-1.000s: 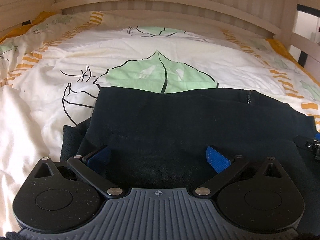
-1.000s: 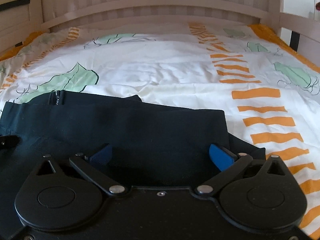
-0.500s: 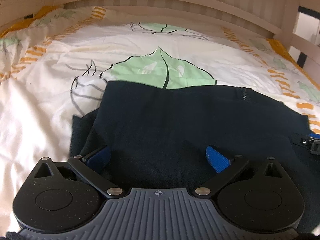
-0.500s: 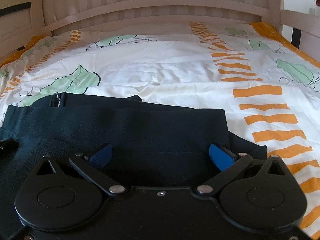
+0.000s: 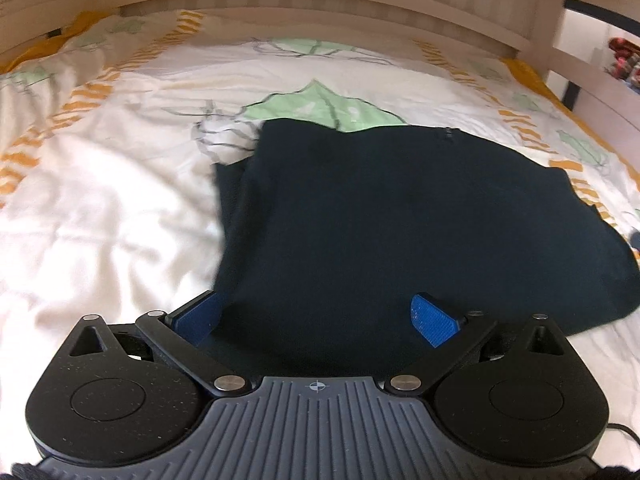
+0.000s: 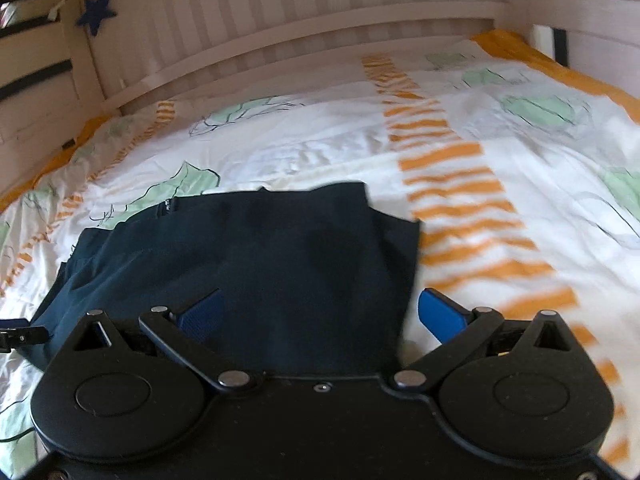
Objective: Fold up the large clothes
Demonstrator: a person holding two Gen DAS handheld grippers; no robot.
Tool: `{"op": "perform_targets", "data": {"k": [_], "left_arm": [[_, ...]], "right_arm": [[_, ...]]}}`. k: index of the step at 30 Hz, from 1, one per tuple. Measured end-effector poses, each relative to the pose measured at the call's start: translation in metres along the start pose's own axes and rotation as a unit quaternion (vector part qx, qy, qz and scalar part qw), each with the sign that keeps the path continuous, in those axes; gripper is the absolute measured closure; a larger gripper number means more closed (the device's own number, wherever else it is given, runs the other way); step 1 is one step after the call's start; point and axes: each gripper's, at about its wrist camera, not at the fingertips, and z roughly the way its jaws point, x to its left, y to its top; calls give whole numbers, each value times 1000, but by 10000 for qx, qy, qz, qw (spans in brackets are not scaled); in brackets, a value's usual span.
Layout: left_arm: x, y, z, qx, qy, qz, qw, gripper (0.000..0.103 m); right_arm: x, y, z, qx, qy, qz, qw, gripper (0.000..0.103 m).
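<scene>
A dark navy garment (image 5: 400,220) lies folded in a flat stack on the bed; it also shows in the right wrist view (image 6: 248,264). A zipper (image 5: 448,133) shows at its far edge. My left gripper (image 5: 316,316) is open, its blue pads (image 5: 434,318) spread wide above the near left part of the garment, holding nothing. My right gripper (image 6: 320,314) is open above the garment's near right corner, with its right pad (image 6: 440,314) over the sheet. The tip of the left gripper (image 6: 16,334) shows at the left edge of the right wrist view.
The bed has a white duvet (image 5: 100,220) with green leaves and orange stripes (image 6: 468,216). A pale wooden slatted headboard (image 6: 280,40) runs along the far side, with side rails (image 5: 592,76) on the right. A blue star (image 6: 95,12) hangs on the left post.
Both grippers have lifted and pulled back from the garment, so more of it and the bed shows. The left view swung left, the right view right. Both stayed open.
</scene>
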Motion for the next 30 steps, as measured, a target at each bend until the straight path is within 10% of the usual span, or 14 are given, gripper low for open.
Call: {"op": "perform_targets", "data": {"k": [7, 30], "left_arm": [[34, -18, 2, 304, -440, -989, 9937, 0], [37, 42, 81, 439, -1352, -1288, 9814, 0]], "right_arm": [[-39, -20, -12, 448, 236, 830, 9953, 0], [-36, -7, 60, 440, 1819, 1225, 9747, 0]]}}
